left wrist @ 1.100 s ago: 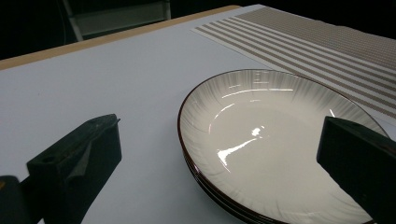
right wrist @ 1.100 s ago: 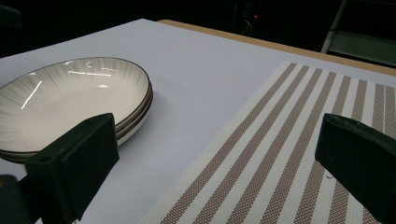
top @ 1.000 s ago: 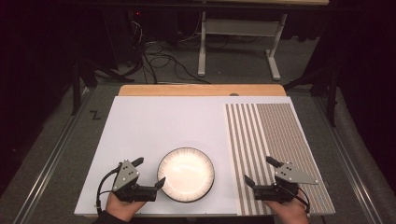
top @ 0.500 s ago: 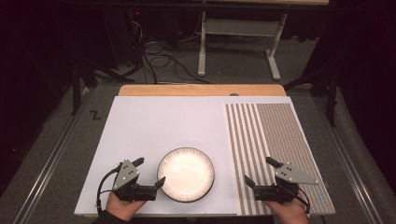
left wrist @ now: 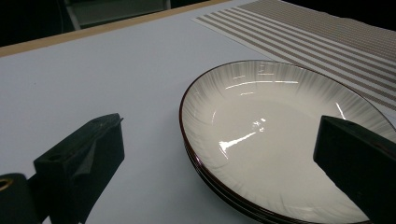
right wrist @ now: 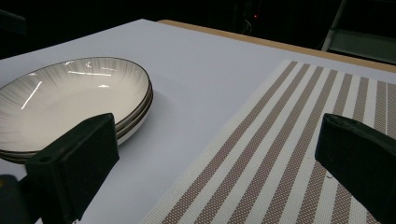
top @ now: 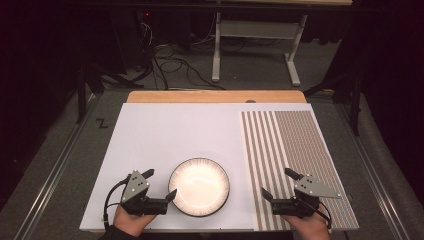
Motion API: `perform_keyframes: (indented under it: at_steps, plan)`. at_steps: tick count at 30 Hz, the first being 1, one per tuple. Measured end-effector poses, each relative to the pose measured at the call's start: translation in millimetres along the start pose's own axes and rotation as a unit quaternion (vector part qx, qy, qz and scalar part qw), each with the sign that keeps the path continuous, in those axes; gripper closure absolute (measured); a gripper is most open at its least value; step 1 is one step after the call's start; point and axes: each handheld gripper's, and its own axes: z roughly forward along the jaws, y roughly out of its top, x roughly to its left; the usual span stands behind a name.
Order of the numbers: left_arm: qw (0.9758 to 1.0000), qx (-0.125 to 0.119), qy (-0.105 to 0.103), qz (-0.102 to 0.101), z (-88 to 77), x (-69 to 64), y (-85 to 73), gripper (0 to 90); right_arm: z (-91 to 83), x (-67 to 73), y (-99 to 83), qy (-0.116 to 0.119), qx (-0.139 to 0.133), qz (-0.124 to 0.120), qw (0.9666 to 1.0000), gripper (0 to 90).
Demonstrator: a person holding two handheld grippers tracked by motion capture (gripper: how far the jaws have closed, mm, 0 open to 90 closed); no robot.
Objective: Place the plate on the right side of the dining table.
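— What's that in front of the person?

— A round, glossy cream-white ceramic plate with a thin dark-brown rim [top: 199, 186], near the front edge of the white tabletop [top: 175, 135]. Fine grey lines fan out across its sloped wall, and the glaze throws back the lamp light. From the right gripper view [right wrist: 70, 100] you can see stacked edges, so it looks like more than one plate, one nested on another.

— And the claws?

— The left gripper [top: 159, 185], black with a grey three-cornered plate on top, sits just beside the plate's left edge. Its jaws are spread wide; one hangs over the plate's rim and the other over bare table, and they grip nothing. In the left gripper view [left wrist: 215, 168] the plate lies between them.

— The other one?

— The right gripper [top: 280, 185] is well apart from the plate, over a woven placemat with brown and white stripes [top: 295, 150] that covers the table's right part. Its jaws are released too, holding nothing.

— Any writing?

— A black mark like a "Z" [top: 102, 123] on the grey floor left of the table. A wooden strip [top: 215, 96] edges the table's far side.
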Motion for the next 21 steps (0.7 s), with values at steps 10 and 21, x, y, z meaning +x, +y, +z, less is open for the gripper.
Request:
perform_keyframes:
  at_steps: [10,21]
  plan:
    - [1.0000,-0.001,0.000,0.000,0.3,-0.3,0.5,2.5,-1.2,4.5,3.0,-0.011,0.005,-0.007,0.9999,9.8]
    - [1.0000,-0.001,-0.003,0.002,-0.5,0.7,0.3,2.6,3.1,11.9,7.4,-0.002,0.007,-0.004,1.0000,25.4]
